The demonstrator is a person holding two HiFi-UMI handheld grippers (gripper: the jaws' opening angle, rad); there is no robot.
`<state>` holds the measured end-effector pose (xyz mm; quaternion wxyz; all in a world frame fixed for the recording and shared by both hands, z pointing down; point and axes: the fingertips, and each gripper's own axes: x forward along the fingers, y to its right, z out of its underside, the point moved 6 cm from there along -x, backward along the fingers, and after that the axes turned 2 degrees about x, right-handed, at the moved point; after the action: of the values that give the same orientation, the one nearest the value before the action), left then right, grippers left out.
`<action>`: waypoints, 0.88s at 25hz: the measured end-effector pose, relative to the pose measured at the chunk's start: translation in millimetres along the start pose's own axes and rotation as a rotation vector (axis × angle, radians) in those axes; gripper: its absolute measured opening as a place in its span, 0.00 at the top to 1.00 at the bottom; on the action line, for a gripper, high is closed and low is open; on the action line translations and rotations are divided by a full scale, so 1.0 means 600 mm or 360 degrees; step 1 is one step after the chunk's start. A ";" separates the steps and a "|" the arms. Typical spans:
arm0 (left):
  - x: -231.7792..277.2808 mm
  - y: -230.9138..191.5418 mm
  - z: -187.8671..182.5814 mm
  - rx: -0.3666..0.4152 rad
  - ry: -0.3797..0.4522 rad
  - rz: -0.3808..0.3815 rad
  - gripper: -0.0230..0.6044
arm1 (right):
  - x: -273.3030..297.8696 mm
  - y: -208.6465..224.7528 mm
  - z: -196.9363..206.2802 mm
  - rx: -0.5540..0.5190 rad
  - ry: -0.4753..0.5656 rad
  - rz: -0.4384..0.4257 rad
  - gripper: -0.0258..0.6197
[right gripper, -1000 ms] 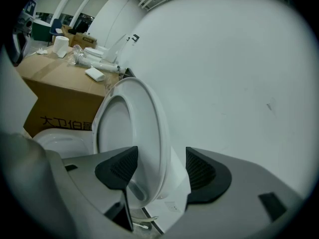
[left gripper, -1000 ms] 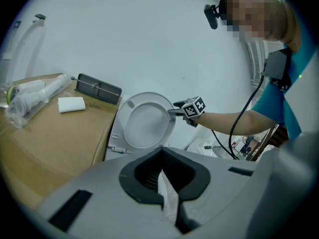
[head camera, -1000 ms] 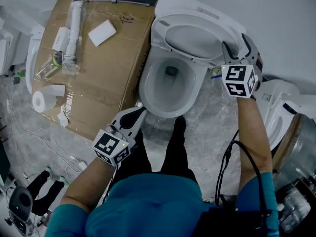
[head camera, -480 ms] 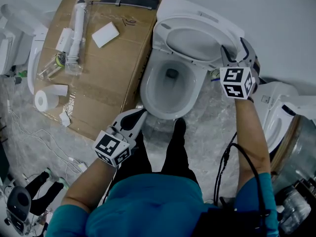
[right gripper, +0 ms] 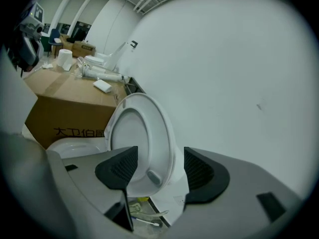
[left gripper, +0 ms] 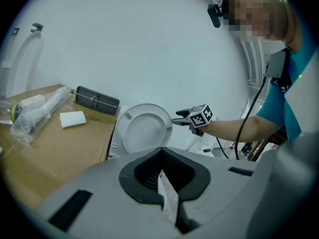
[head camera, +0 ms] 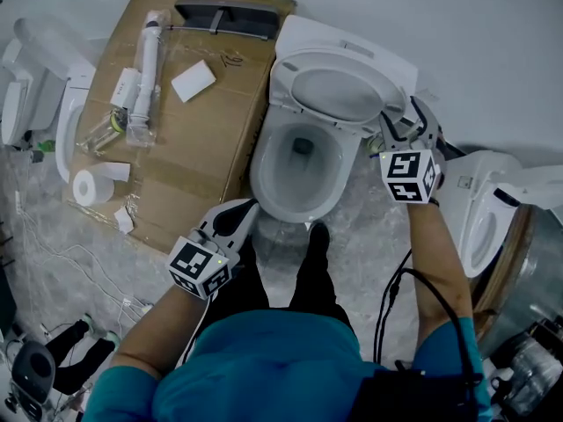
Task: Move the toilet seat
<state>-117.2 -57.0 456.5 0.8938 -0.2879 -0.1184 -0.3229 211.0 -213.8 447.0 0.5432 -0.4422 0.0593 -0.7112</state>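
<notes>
Lying at left: cardboard box [head camera: 185, 148] on the floor, just beside the toilet, a white pipe [head camera: 145, 55] on top.
Left hand-held gripper [head camera: 249, 209]: jaws together, nothing between them, pointing toward the bowl [head camera: 264, 170] front.
Toilet seat [head camera: 339, 90]: raised, tilted back toward the wall above the open bowl.
Right hand-held gripper [head camera: 400, 123]: jaws wide, the seat's right rim between them, unclamped.

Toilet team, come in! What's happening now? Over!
Left gripper shut, empty. Right gripper open, straddling raised toilet seat edge. Cardboard box beside toilet, not blocking.
</notes>
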 end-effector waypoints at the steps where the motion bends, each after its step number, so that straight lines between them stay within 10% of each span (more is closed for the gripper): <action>1: -0.003 0.002 -0.008 0.0010 0.0006 0.0003 0.96 | -0.013 0.001 -0.002 0.0023 0.0009 -0.0009 0.52; 10: -0.020 0.038 -0.087 0.0130 0.0056 0.0059 0.96 | -0.141 0.004 -0.003 0.0217 0.0029 -0.0114 0.80; 22: -0.049 0.086 -0.182 0.0256 0.0082 0.0100 0.96 | -0.292 -0.033 -0.048 0.0840 0.0250 -0.0785 0.96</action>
<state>-103.5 -74.5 334.2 0.9264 -0.2104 -0.1117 -0.2915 180.2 -72.7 342.0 0.4448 -0.2318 -0.1930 -0.8433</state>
